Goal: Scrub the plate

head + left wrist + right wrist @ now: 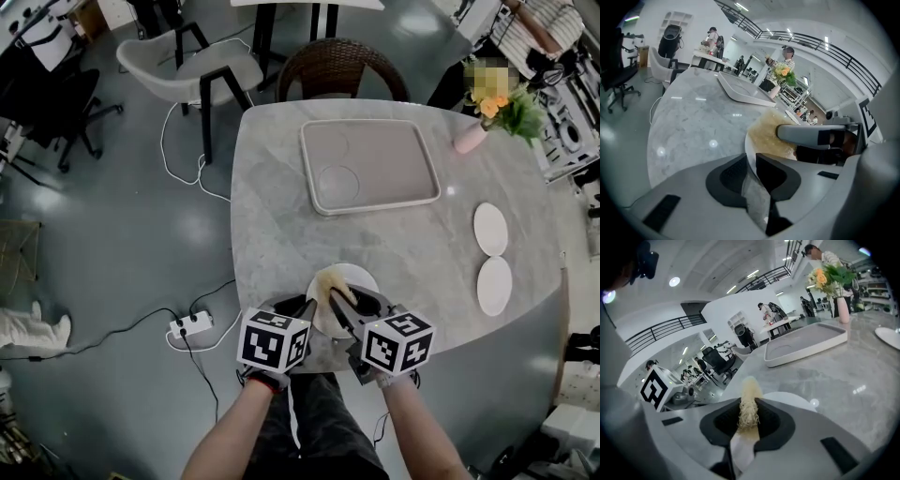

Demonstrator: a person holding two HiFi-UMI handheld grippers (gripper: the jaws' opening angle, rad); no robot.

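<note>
Both forearms come up from the bottom edge of the head view and lean toward each other, so the two tools meet over the near edge of the marble table (281,187), both pointing forward and down. The left hand (265,378) is mostly hidden behind its marker cube. The left gripper (307,306) reaches to the near-left side of the plate (364,278); in the left gripper view its jaws stand only a little apart, and the thin white rim of the plate (746,140) runs between the dark pads – they pinch it. The right hand (398,380) holds the right gripper (339,298) turned inward over the plate. In the right gripper view the jaws are nearly together and clamp a yellowish, fibrous scrubber (750,390), which sticks out past the pads. This scrubber (333,278) lies on the plate's far-left part – the plate itself sits at the table's near edge, well apart from the tray (384,159).
</note>
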